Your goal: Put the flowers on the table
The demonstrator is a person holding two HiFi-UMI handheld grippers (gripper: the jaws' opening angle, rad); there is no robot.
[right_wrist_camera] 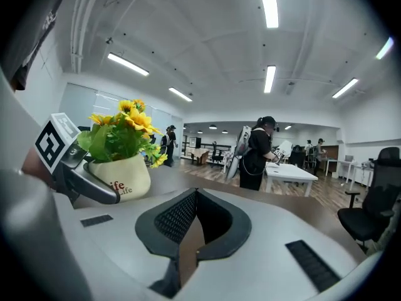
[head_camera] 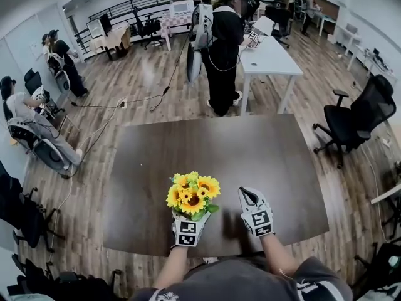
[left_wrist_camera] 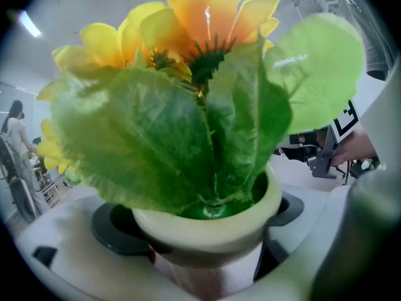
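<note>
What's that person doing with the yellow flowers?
A person holds a gripper in each hand. The left gripper is clamped on a cream pot of yellow flowers, at the near edge of the dark table. I can't tell whether the pot is touching the table. The right gripper is shut and empty, off to the side of the flowers.

The dark table lies open ahead and to both sides. At its near edge the flowers, clamped in the left hand-held gripper, stand just beside the right hand-held gripper, with a narrow gap between them. Past the far edge are a standing person and a white table.
</note>
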